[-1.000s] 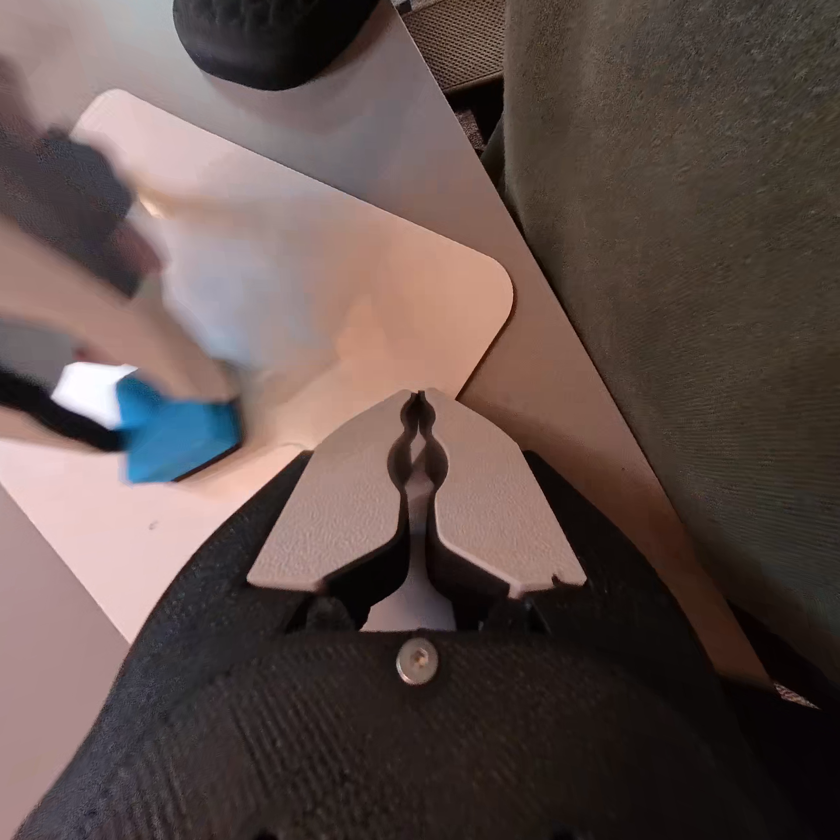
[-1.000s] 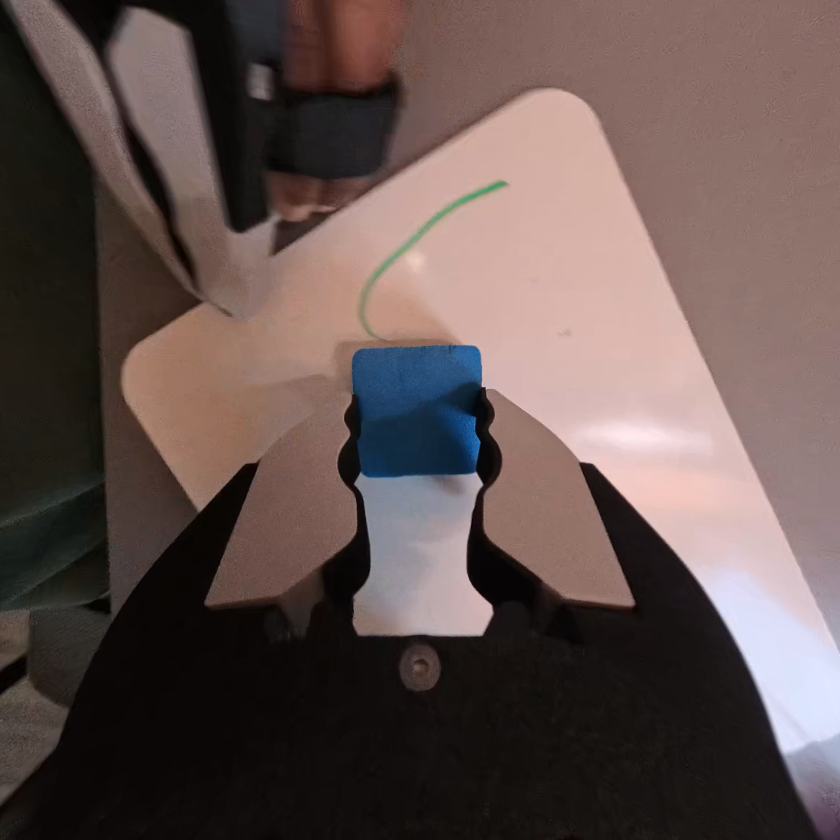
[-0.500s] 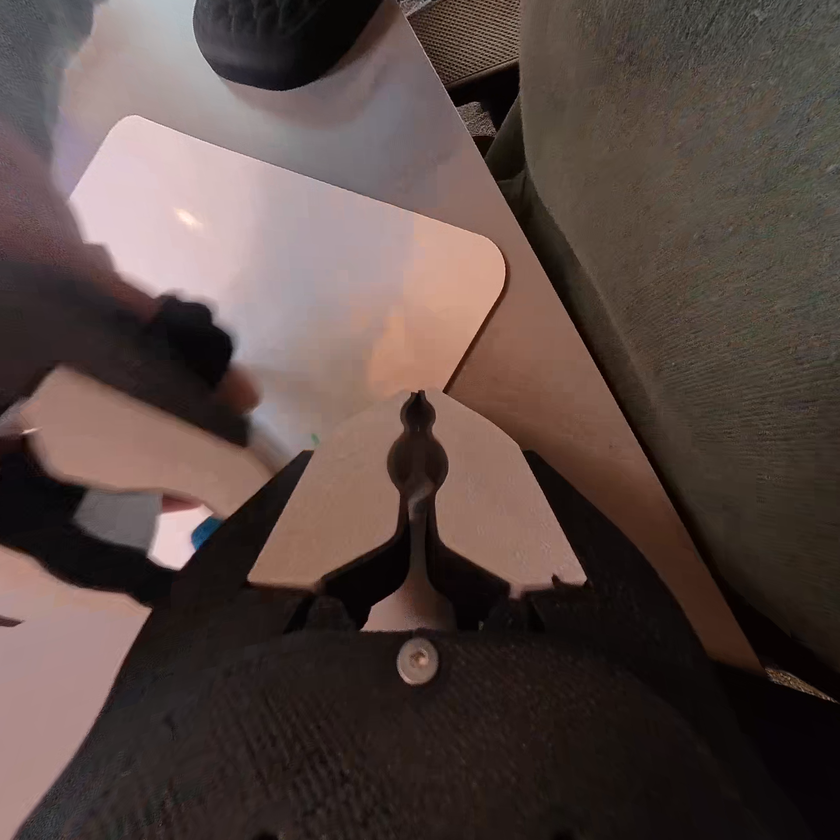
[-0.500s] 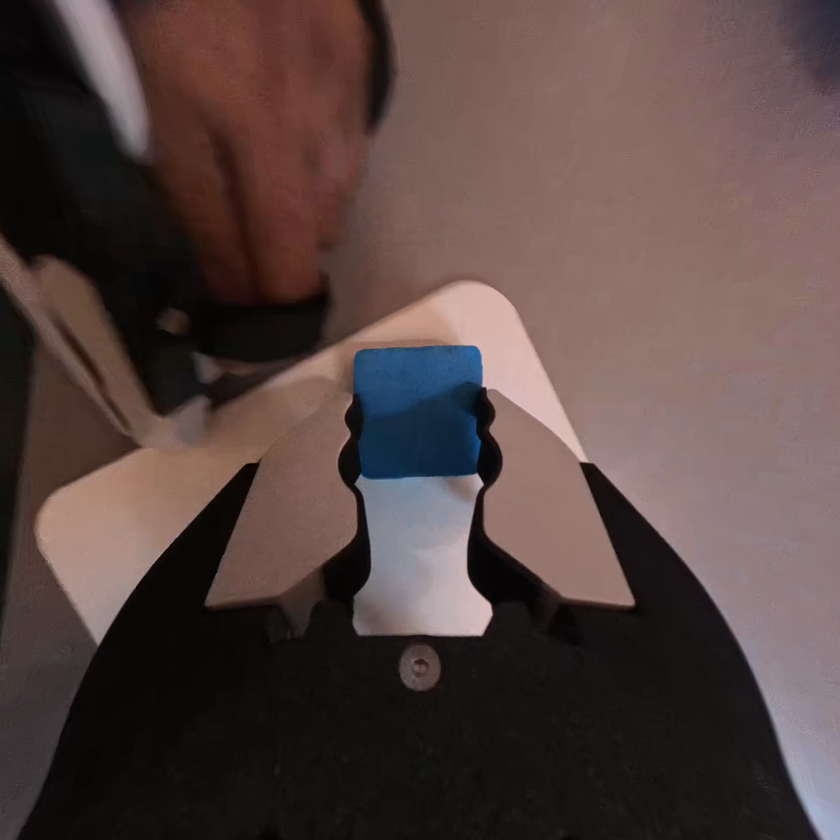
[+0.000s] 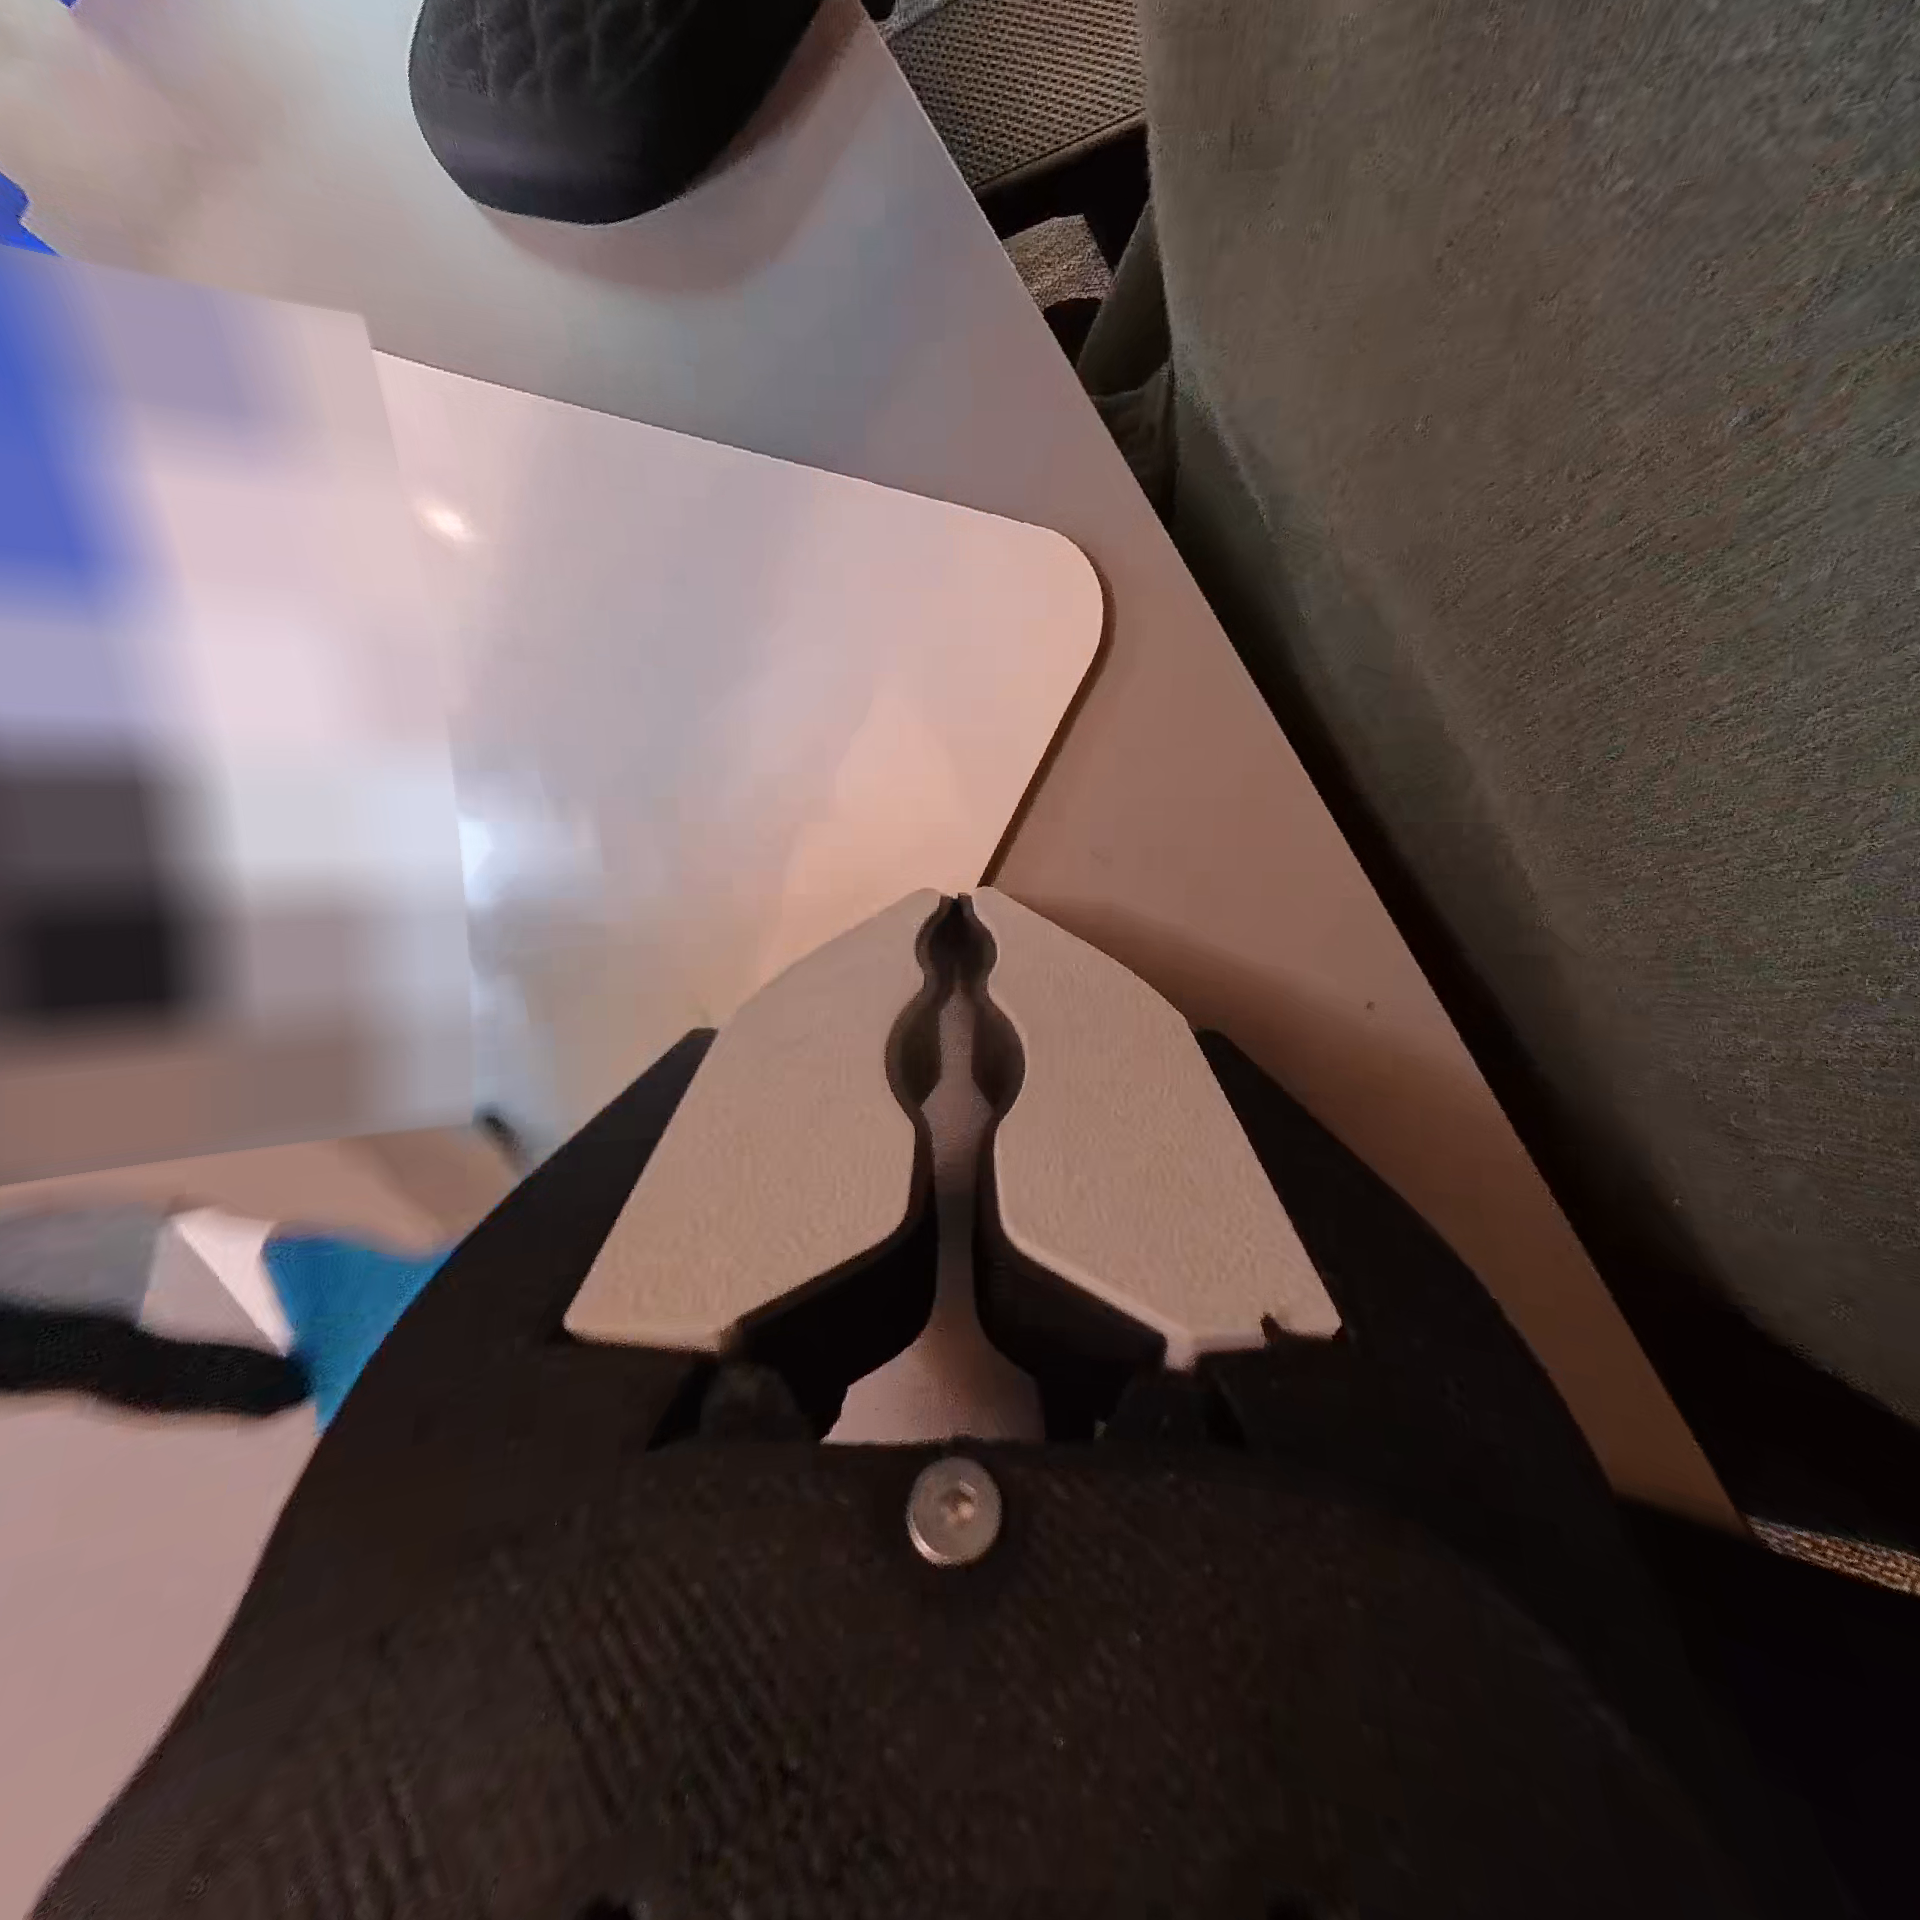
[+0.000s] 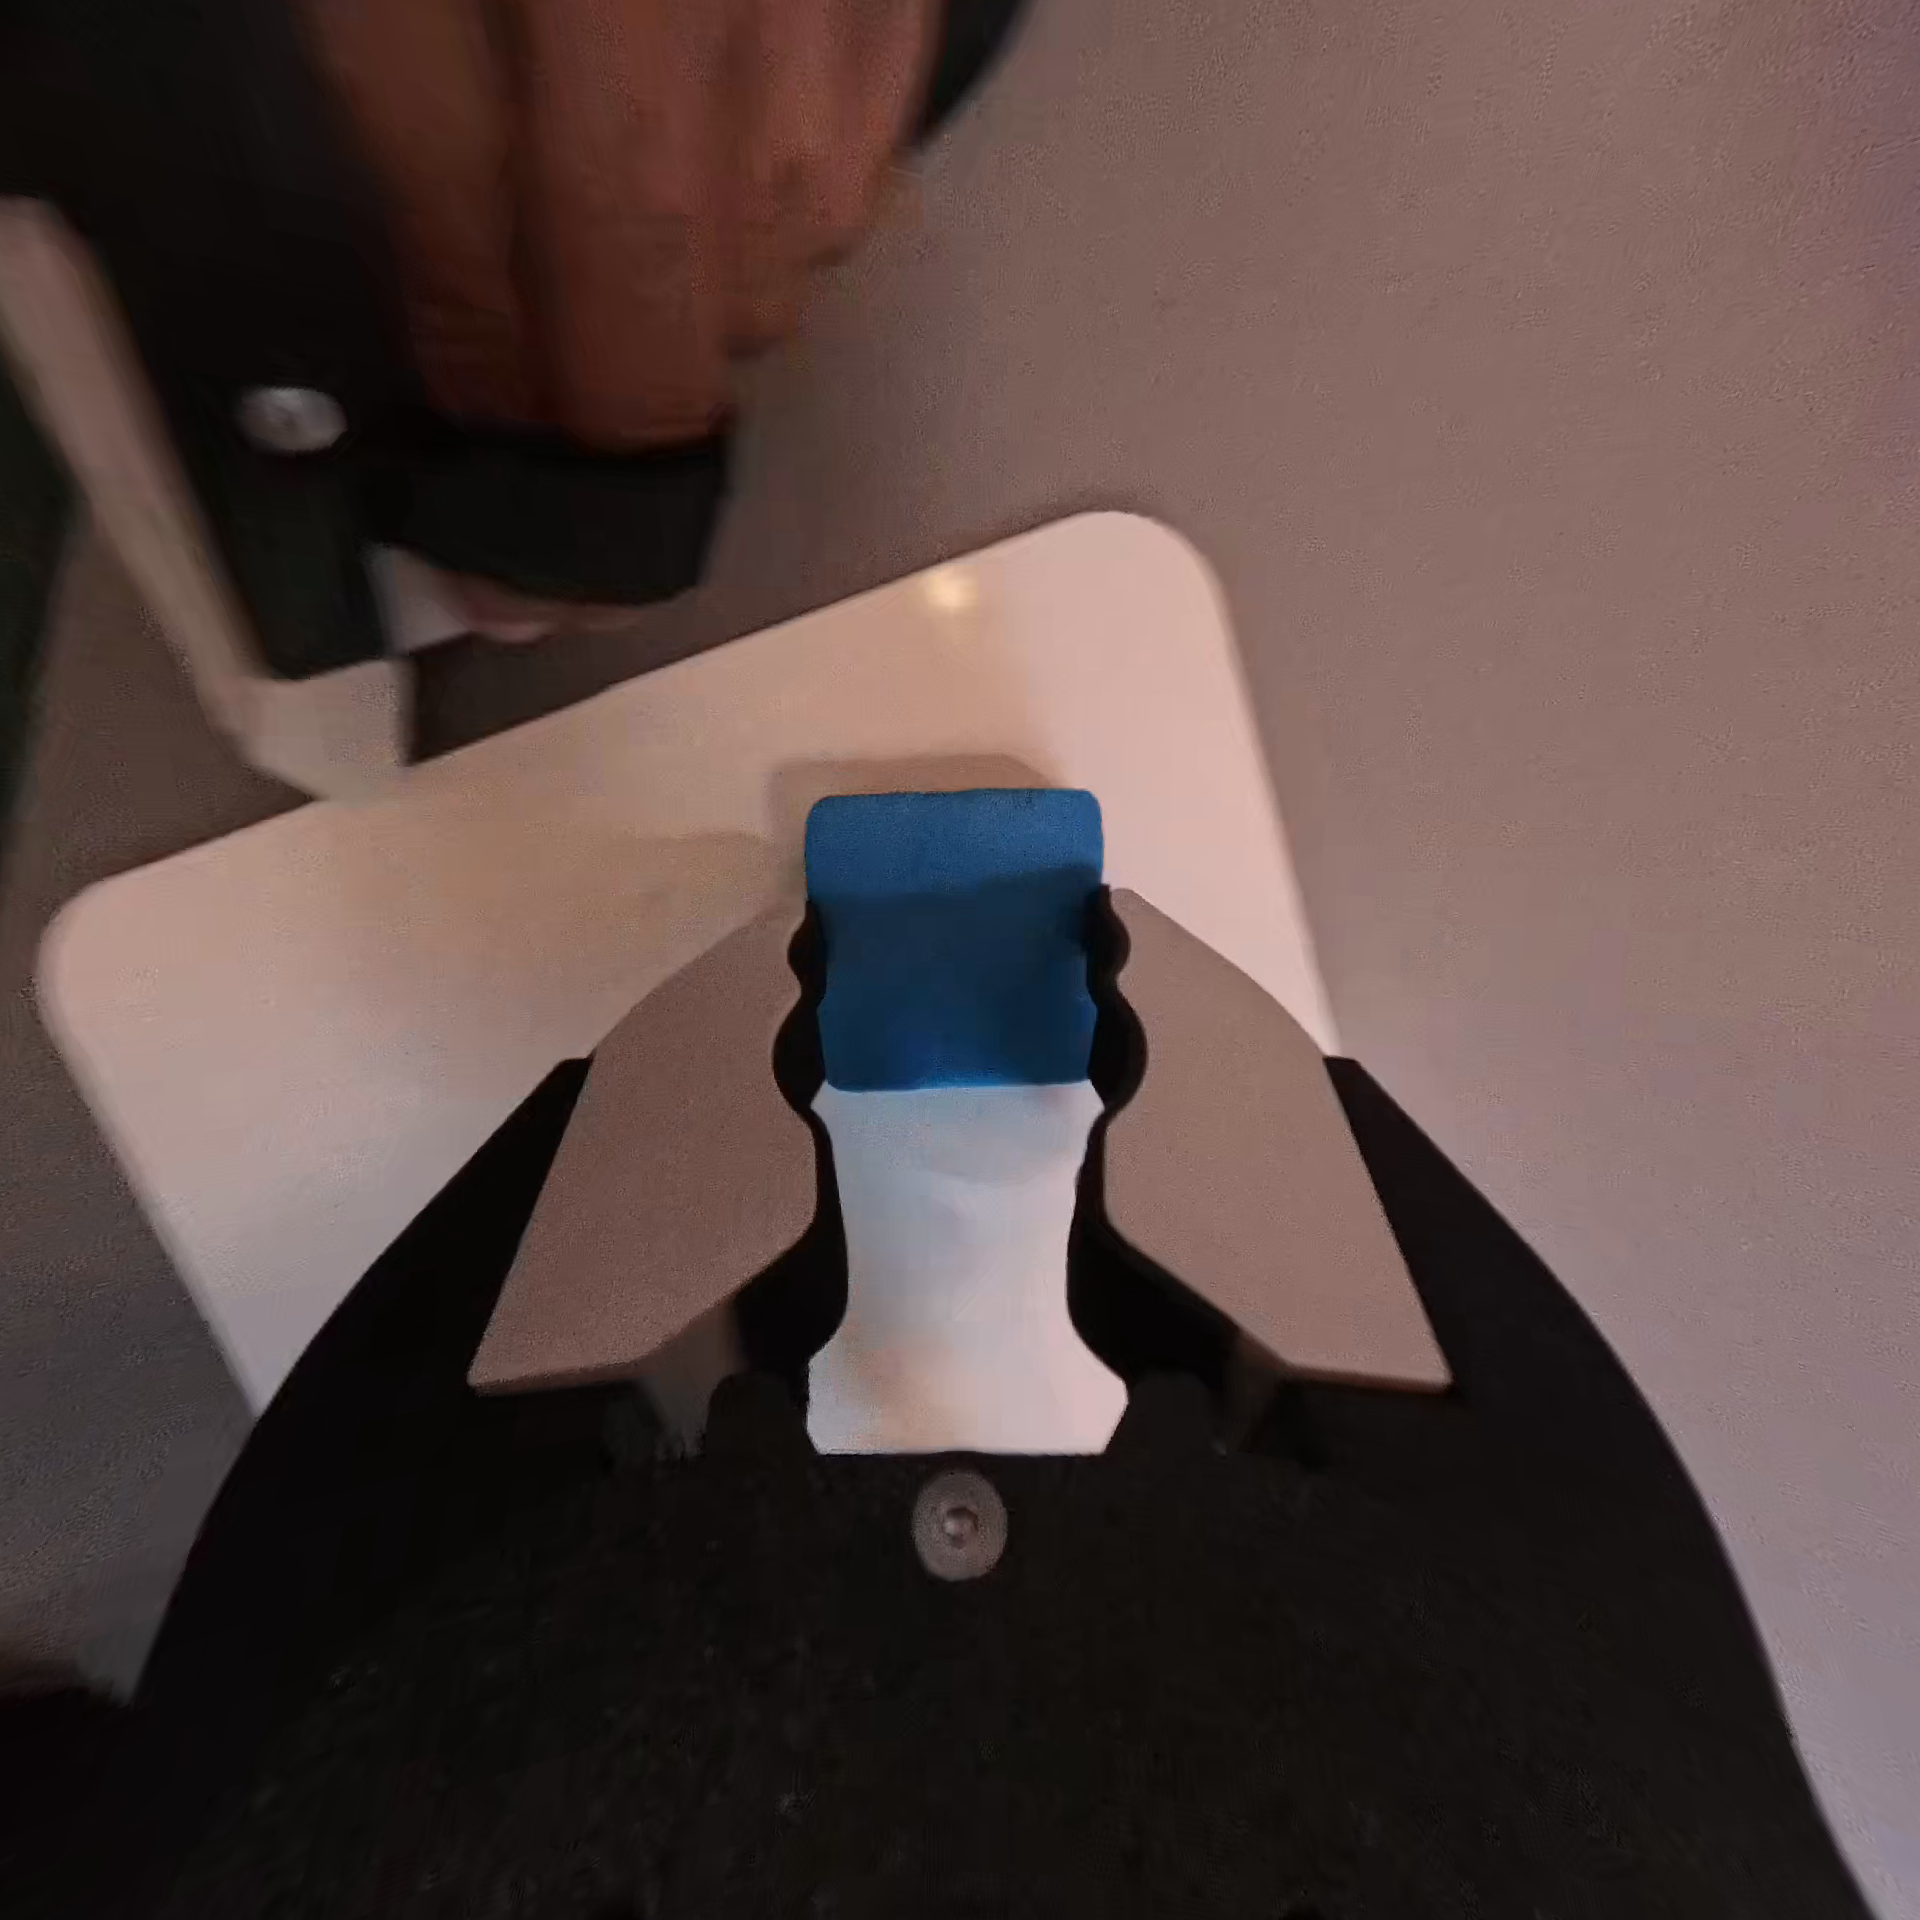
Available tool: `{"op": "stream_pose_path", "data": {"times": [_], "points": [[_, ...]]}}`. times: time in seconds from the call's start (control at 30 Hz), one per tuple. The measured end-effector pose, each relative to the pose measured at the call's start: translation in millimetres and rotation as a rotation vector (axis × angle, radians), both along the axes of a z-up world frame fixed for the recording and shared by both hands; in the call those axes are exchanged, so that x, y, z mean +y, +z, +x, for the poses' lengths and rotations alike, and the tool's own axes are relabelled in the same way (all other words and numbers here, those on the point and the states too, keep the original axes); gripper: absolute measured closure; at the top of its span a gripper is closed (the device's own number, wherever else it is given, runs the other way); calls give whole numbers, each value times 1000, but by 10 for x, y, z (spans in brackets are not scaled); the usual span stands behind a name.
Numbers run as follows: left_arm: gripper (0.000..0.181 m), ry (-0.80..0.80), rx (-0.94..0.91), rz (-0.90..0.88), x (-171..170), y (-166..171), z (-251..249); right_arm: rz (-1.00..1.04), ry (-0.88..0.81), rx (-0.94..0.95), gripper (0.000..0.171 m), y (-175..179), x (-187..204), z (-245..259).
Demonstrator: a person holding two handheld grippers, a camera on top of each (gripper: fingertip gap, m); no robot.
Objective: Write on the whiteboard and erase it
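Note:
The white whiteboard (image 5: pixel 727 675) lies flat on a grey table (image 5: pixel 1195 935). No marks show on the parts of it that I see. My left gripper (image 5: pixel 956 906) is shut and empty, with its tips over the board's edge near a rounded corner. My right gripper (image 6: pixel 956 902) is shut on a blue eraser (image 6: pixel 951 862) and holds it down on the whiteboard (image 6: pixel 416 987) near a corner. The eraser also shows blurred at the lower left of the left wrist view (image 5: pixel 343 1309). A hand (image 6: pixel 623 208) holding the left gripper fills the upper left of the right wrist view.
A black rounded object (image 5: pixel 603 94) sits on the table beyond the board. Grey-green fabric (image 5: pixel 1558 623) rises along the table's right edge. Bare table (image 6: pixel 1558 520) lies to the right of the board. The left tips stand about 20 centimetres off the black rounded object (image 5: pixel 603 94).
My right gripper has swept the eraser across the board toward its corner. The green line seen a second ago no longer shows. My left gripper stays shut by the board's edge.

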State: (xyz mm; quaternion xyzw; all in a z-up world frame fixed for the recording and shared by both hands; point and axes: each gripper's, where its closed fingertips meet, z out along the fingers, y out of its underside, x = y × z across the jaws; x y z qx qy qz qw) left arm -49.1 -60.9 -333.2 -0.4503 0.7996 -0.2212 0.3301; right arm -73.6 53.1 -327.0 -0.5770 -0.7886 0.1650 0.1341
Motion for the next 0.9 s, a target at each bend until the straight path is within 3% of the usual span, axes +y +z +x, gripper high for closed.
{"op": "stream_pose_path", "data": {"times": [0.07, 0.2, 0.27, 0.37, 0.43, 0.53, 0.6, 0.67, 0.73, 0.8, 0.9], "points": [[180, 1, -1, -2, -1, -2, 1, 7, -51, 32, 122, 0, 134, -225], [180, -2, -4, 7, -6, -5, 1, -95, 129, 46, 121, 9, -677, 85], [181, 1, -1, -6, -5, -5, 3, -112, 62, 51, 121, 12, -617, 341], [181, 7, 2, -17, 2, -7, 6, -1, -123, 52, 122, 2, 15, 231], [181, 7, 4, -26, -1, -8, 7, -16, -113, 80, 122, 1, -118, 34], [181, 12, 6, -33, 1, -9, 10, -50, 2, 68, 121, 3, -558, 320], [180, 20, 7, -34, 10, -9, 12, -49, -165, 43, 122, 3, -186, 641], [181, 21, 8, -38, 13, -10, 12, 39, -399, 6, 122, 1, 570, 903], [181, 23, 7, -37, 16, -11, 11, -17, -609, 91, 122, 4, 1015, 818], [181, 17, 10, -51, 5, -10, 8, 1, -530, 145, 122, 6, 834, 472], [180, 17, 13, -61, 4, -11, 6, -31, -326, 135, 122, 7, 34, 259]]}}
